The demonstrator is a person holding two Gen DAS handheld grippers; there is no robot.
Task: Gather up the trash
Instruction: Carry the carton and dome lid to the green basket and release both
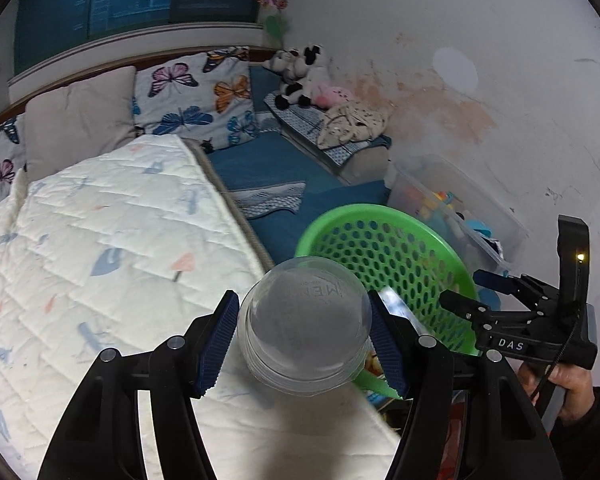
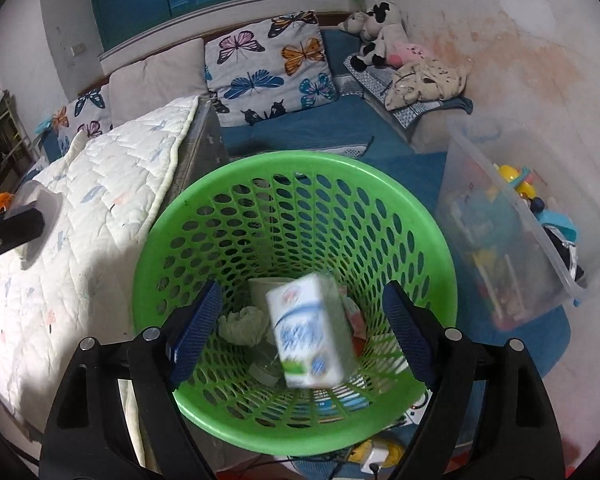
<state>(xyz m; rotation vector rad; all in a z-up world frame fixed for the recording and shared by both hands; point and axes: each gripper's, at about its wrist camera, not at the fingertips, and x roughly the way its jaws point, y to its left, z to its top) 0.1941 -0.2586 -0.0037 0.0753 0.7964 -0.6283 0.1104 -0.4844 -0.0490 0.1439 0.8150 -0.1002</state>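
Note:
My left gripper [image 1: 302,338] is shut on a clear plastic cup [image 1: 305,324], bottom facing the camera, held over the edge of the white quilt [image 1: 100,264]. The green mesh basket [image 1: 384,216] stands just right of it. My right gripper [image 2: 300,330] is open above the basket [image 2: 292,168]. A white milk carton [image 2: 310,330], blurred, is in the air between its fingers, inside the basket. In the basket lie a crumpled tissue [image 2: 244,326], a paper cup [image 2: 266,288] and other scraps. The right gripper also shows in the left wrist view [image 1: 468,290].
The bed has a blue sheet [image 2: 340,120], butterfly pillows [image 2: 268,64] and plush toys [image 2: 384,40]. A clear plastic bin of toys [image 2: 512,224] stands right of the basket against the stained wall. A power strip [image 2: 374,460] lies on the floor below the basket.

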